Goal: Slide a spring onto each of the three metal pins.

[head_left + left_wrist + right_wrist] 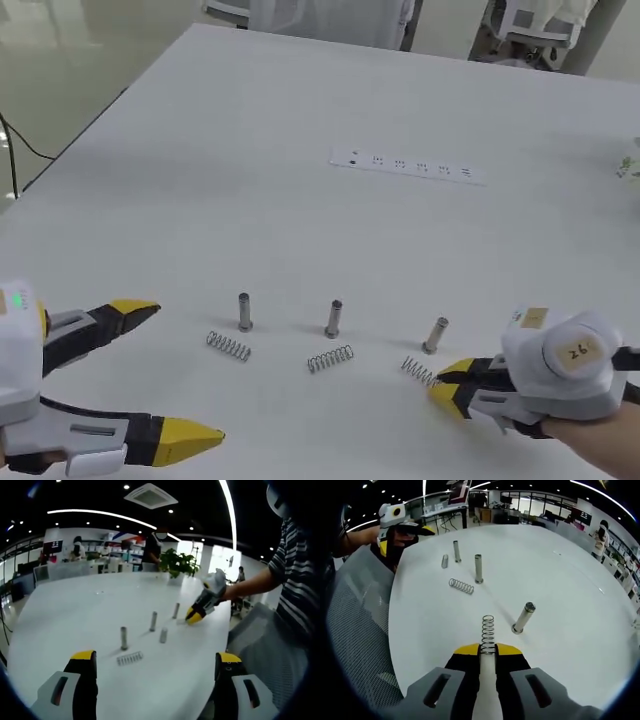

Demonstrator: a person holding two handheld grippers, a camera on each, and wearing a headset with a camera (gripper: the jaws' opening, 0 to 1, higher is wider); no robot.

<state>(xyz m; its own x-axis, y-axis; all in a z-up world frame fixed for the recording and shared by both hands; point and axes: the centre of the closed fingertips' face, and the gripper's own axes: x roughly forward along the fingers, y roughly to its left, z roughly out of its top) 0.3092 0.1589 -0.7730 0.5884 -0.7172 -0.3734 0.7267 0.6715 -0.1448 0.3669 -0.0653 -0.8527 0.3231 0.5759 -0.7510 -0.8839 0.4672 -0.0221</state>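
**Springs wait at the pins:** Three metal pins stand in a row on a white table (300, 120), a spring lying in front of each, as a person works with two hand-held grippers. The right gripper (447, 384) has its yellow fingers (509, 651) pinched nearly together on the near end of the right spring (488, 630). This looks meant to lift it by one end and leave the open far end free for threading.

That spring lies flat on the table, its long axis running straight out from the fingers. Its far end is aimed just beside the base of the right pin (523, 617), which appears to lean away from it rather than stand square.

The left gripper (185, 372) hovers with fingers (82, 656) spread wide and holding nothing. It sits near the left spring (228, 346) and left pin (245, 311), seemingly ready to steady a pin. The middle spring (330, 359) rests crosswise before the middle pin (333, 318), and no pin carries a spring yet. A power strip (405, 166) lies well beyond.
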